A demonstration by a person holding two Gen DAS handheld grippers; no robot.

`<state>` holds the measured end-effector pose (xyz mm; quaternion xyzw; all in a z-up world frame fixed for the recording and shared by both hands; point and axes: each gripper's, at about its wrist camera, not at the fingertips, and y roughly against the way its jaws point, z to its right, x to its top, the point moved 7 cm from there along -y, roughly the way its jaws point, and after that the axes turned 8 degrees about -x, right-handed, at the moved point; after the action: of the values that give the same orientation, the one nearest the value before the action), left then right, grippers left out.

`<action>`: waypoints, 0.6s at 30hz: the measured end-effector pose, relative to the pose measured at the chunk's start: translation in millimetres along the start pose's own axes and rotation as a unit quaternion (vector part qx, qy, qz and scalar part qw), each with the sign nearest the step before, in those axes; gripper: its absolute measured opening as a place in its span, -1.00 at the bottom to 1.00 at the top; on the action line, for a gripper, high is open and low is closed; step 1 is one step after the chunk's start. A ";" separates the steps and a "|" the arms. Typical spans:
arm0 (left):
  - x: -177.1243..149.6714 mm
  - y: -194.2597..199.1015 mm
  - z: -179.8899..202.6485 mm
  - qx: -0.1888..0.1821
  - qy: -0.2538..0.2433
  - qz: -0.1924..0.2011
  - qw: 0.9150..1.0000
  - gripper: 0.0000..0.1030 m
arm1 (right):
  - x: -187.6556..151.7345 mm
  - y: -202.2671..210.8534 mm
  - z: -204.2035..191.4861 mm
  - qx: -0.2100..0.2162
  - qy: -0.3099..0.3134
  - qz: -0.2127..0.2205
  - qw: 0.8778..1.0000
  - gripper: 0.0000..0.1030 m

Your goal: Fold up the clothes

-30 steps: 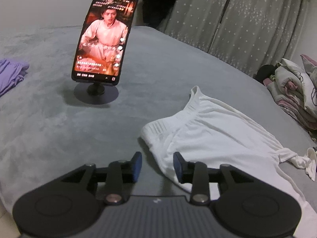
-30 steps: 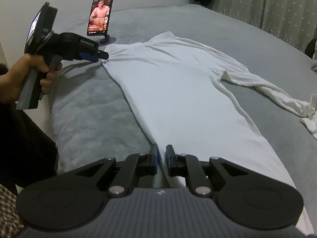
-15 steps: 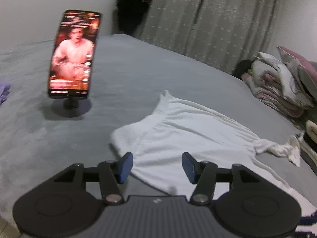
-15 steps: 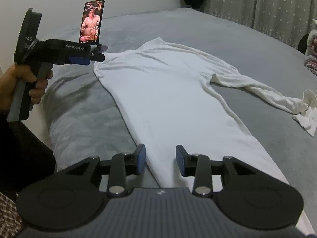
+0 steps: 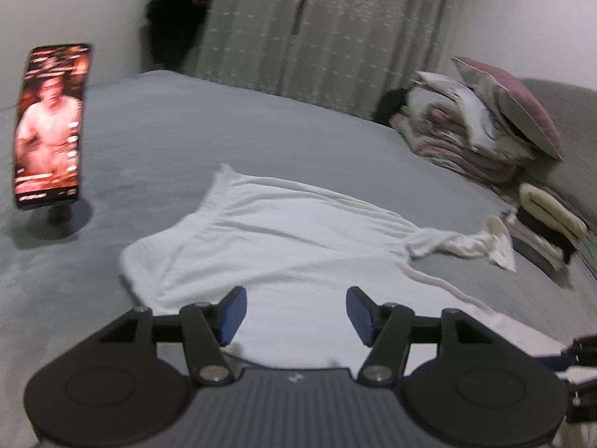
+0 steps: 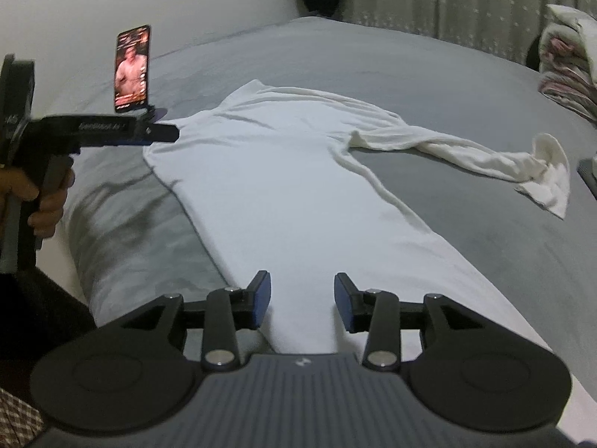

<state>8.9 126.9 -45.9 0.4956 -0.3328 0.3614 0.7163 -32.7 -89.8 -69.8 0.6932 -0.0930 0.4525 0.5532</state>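
Your left gripper [image 5: 294,311] stands with its jaws spread and nothing pinched, hanging over the near edge of the white long-sleeved shirt [image 5: 283,246]; the blue pads [image 5: 232,315] are clear of the cloth. Your right gripper [image 6: 301,300] has its jaws opening, with the shirt's near end seen in the gap below but not clamped. The shirt lies flat on the grey bed [image 6: 429,74], body running from 6 o'clock up towards 11 o'clock in the right wrist view, one sleeve [image 6: 466,153] trailing out to 3 o'clock, its cuff crumpled. In that same view your left hand [image 6: 44,201] holds its gripper at 9 o'clock, the tip over the shirt's far left corner; contact cannot be told. A phone on a stand [image 5: 50,127] sits upright at 10 o'clock in the left wrist view, screen lit, well apart from the shirt. Folded bedding and pillows [image 5: 485,130] are stacked at 2 o'clock; curtains [image 5: 317,37] behind.
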 end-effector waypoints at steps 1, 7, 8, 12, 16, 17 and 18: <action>-1.4 -1.5 4.6 -0.006 -0.007 -0.003 1.000 0.18 | -1.5 0.9 3.1 -0.004 -0.004 -0.001 1.000 -0.17; -11.6 -10.3 29.9 -0.040 -0.041 -0.023 0.998 0.18 | -13.4 7.8 22.9 -0.026 -0.021 -0.008 0.999 -0.17; -13.2 -11.7 33.4 -0.045 -0.046 -0.026 0.998 0.18 | -15.7 9.4 26.5 -0.029 -0.024 -0.008 0.999 -0.17; -21.1 -17.7 47.0 -0.063 -0.063 -0.042 0.995 0.21 | -26.0 14.4 40.6 -0.041 -0.034 -0.012 0.998 -0.17; -32.3 -26.7 61.2 -0.076 -0.089 -0.063 0.991 0.21 | -38.3 20.2 55.7 -0.054 -0.046 -0.016 0.997 -0.17; -35.2 -28.9 64.8 -0.079 -0.095 -0.068 0.990 0.21 | -41.6 22.3 60.4 -0.058 -0.049 -0.016 0.997 -0.16; -38.1 -31.0 68.1 -0.081 -0.103 -0.073 0.989 0.21 | -45.0 24.7 65.2 -0.062 -0.053 -0.015 0.997 -0.16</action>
<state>7.3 47.3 -72.6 0.4933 -0.3960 0.2270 0.7405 -39.8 -171.1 -84.4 0.6819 -0.1396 0.3999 0.5963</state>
